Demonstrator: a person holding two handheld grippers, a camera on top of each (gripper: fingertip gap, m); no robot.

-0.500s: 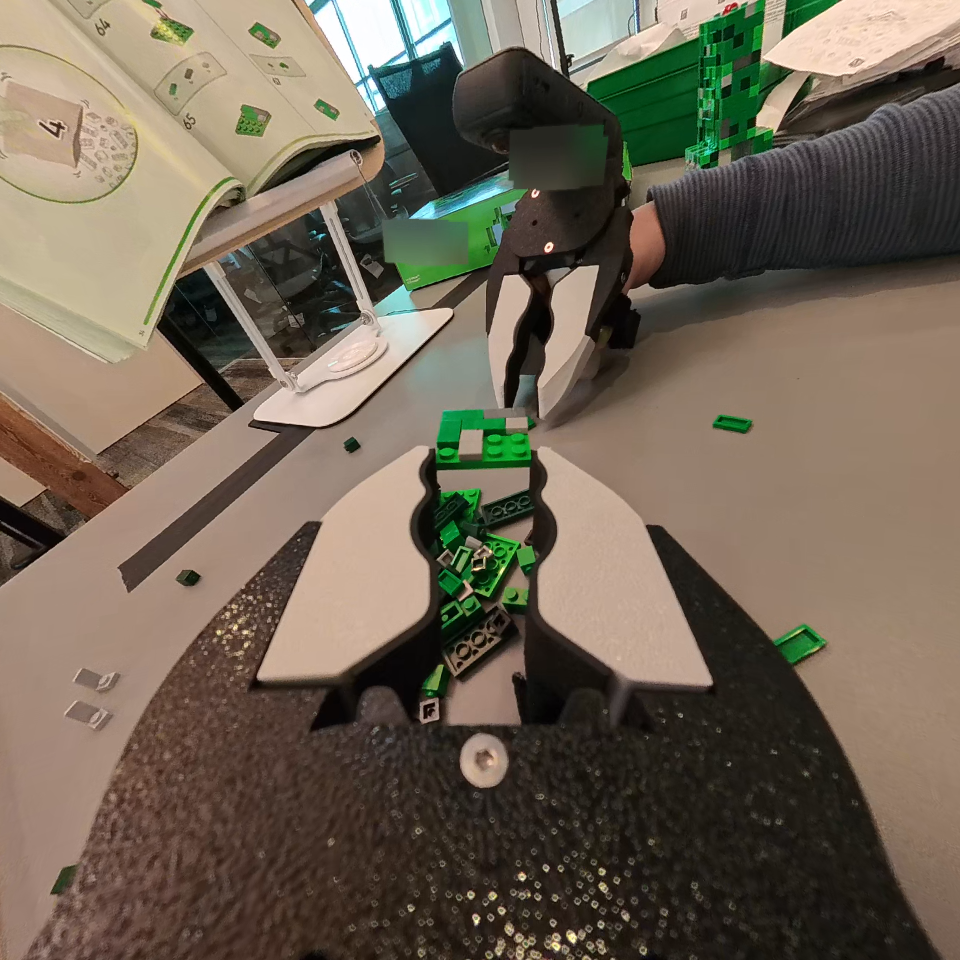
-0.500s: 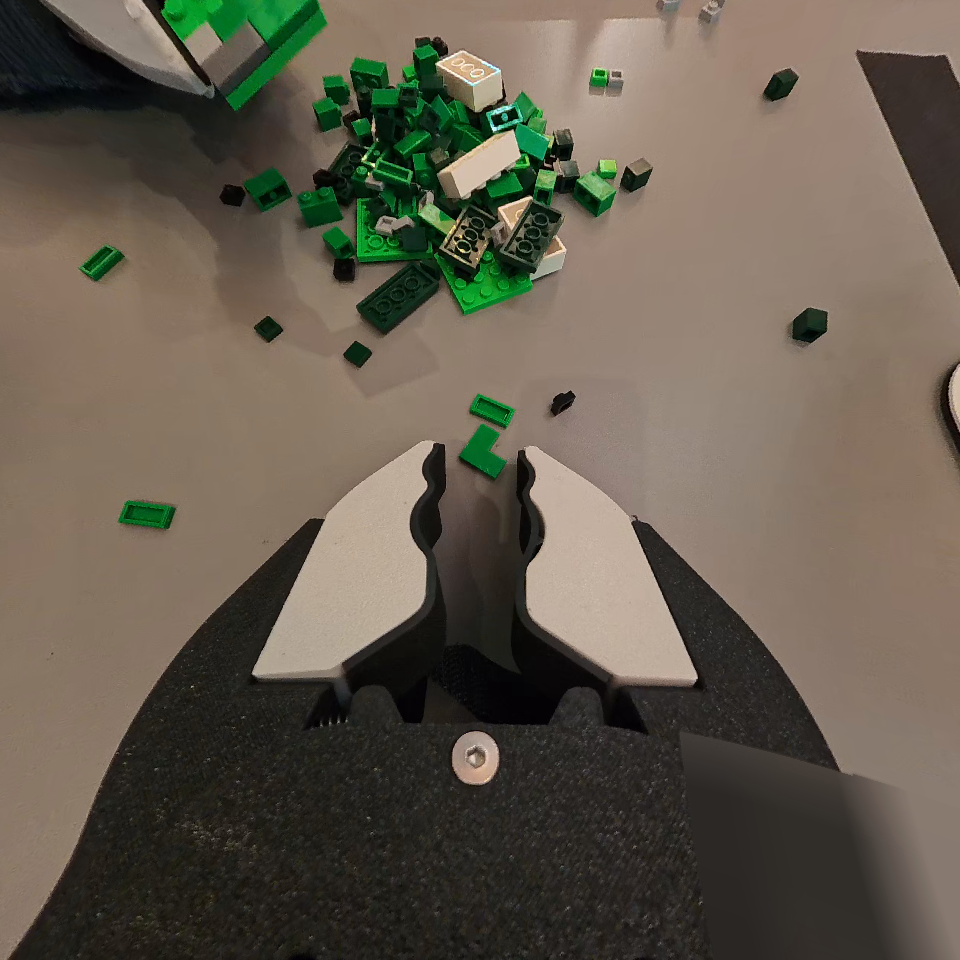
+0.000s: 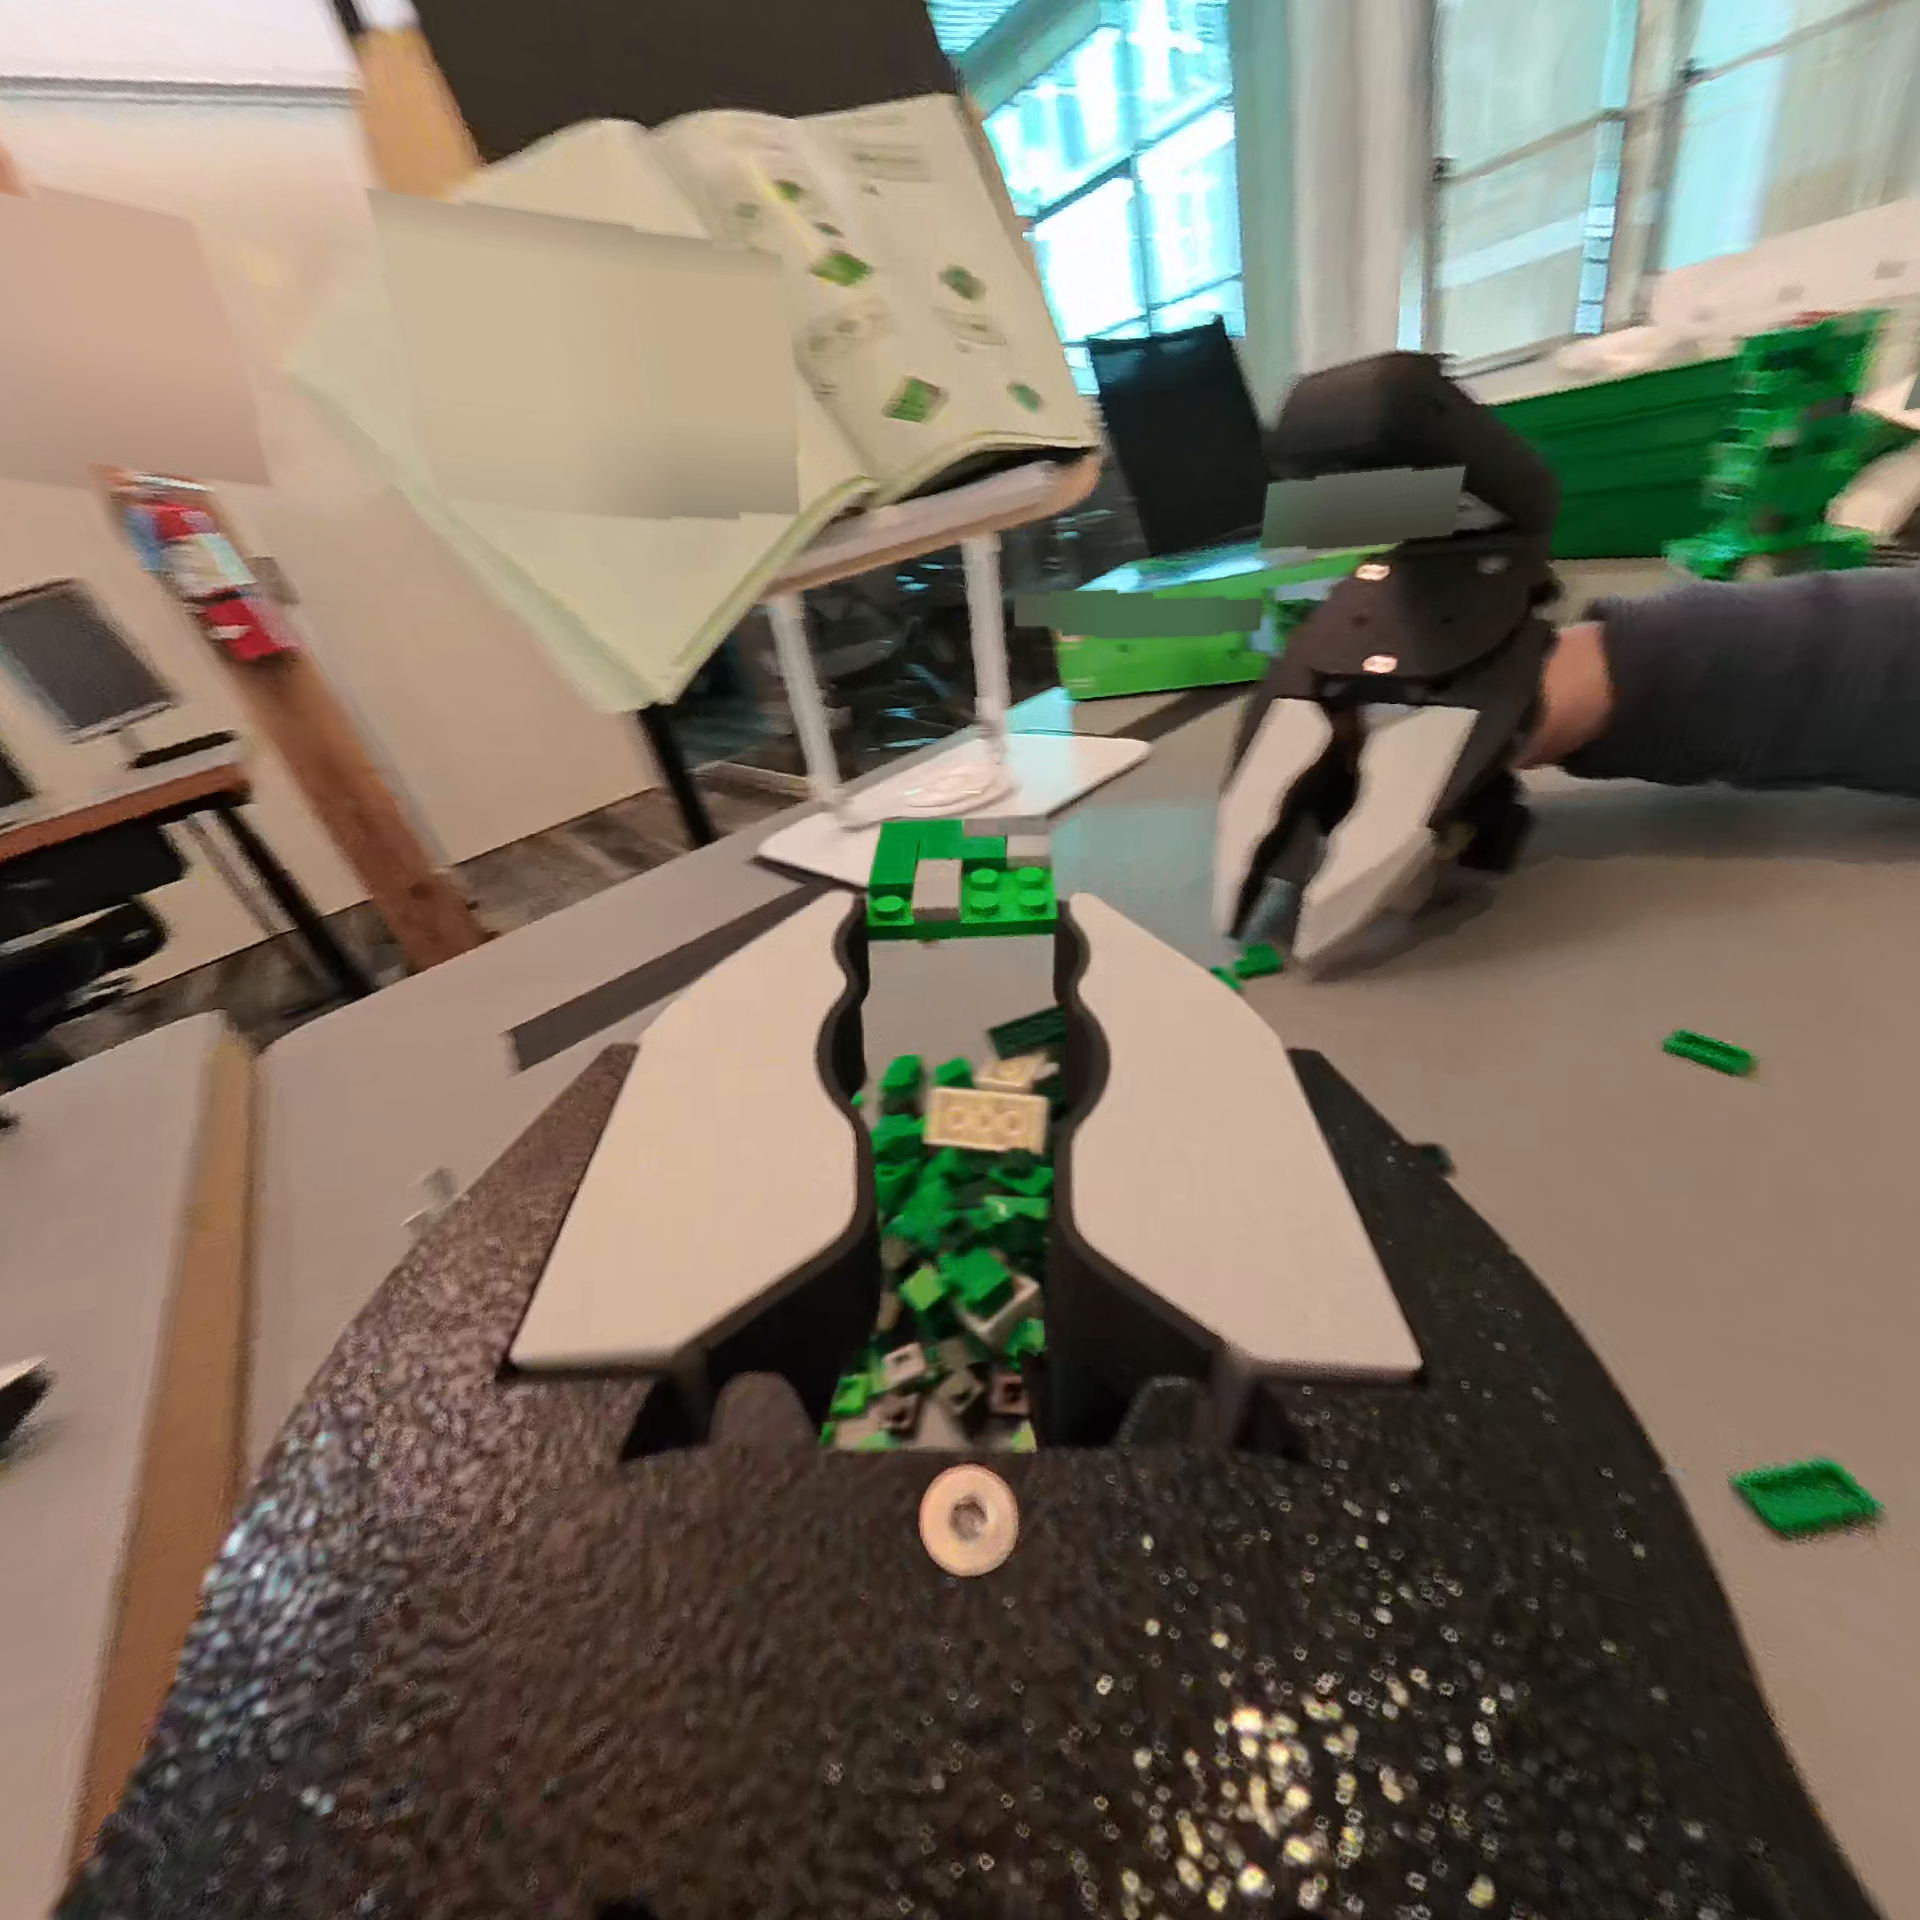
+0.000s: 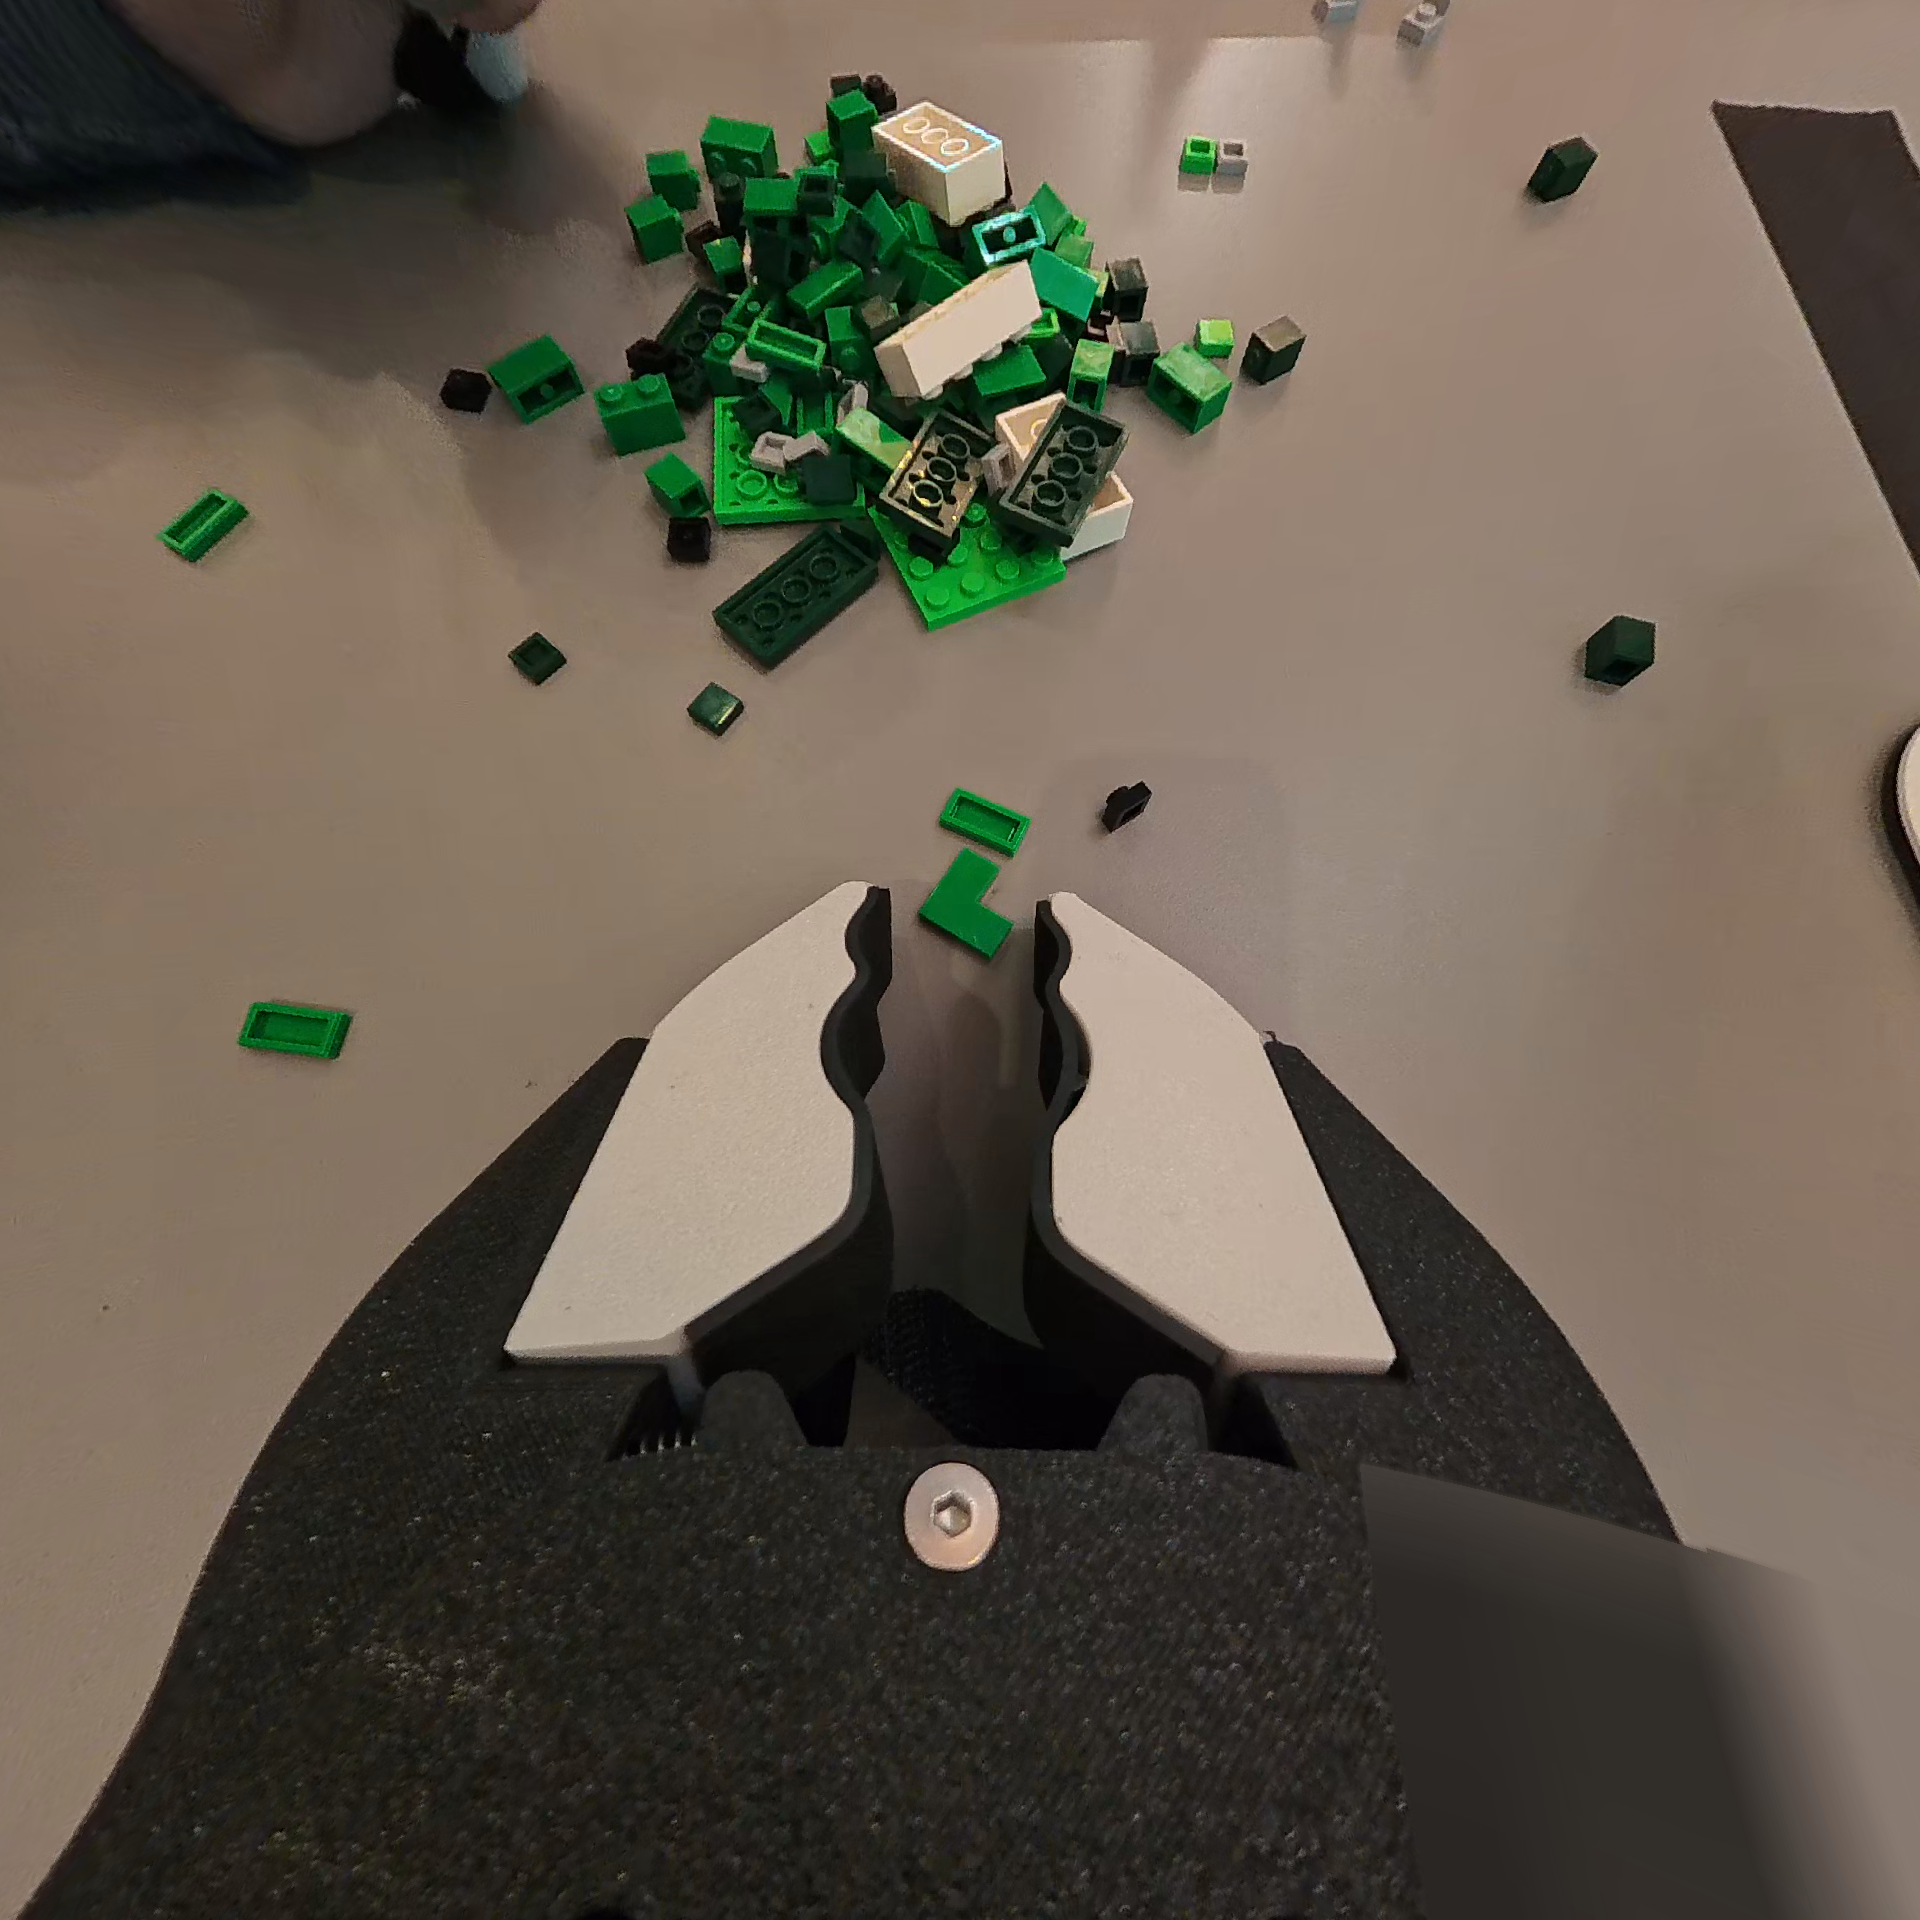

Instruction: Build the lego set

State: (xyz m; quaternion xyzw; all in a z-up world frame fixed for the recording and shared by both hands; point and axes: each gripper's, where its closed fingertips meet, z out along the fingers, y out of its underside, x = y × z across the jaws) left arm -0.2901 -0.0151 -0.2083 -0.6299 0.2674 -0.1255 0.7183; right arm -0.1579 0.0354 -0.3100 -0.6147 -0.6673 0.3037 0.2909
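The left gripper [image 3: 961, 925] is up off the grey table [image 4: 1455, 935], its 2 fingers pinching a small green-and-grey block assembly [image 3: 961, 878] at the very tips; the left wrist view is smeared with motion blur. Under it sits the heap of loose bricks [image 4: 894, 353], mostly green in 2 shades, with 2 long white bricks showing clearly on top and 2 dark studded ones leaning at the near edge.

The right gripper [image 4: 961, 914] is low over the table, fingers parted with a narrow gap between them and holding nothing. Just off its tips lies 1 green L-shaped tile [image 4: 966, 902], and touching distance beyond that 1 small green flat tile [image 4: 984, 821], with 1 tiny black piece [image 4: 1125, 805] beside it. Off to the side, well apart from the heap, I count 2 more green flat tiles [image 4: 295, 1030] on bare table, plus 2 little dark green squares [image 4: 715, 709] between them and the heap. 2 dark green cubes [image 4: 1619, 650] sit alone on the far side.

Behind all this, 1 open instruction book [image 3: 831, 343] rests tilted on 1 white stand [image 3: 935, 790]. A sleeved arm [image 3: 1756, 686] reaches in behind the right gripper. 1 tall green built model [image 3: 1797, 436] stands blurred by the windows.
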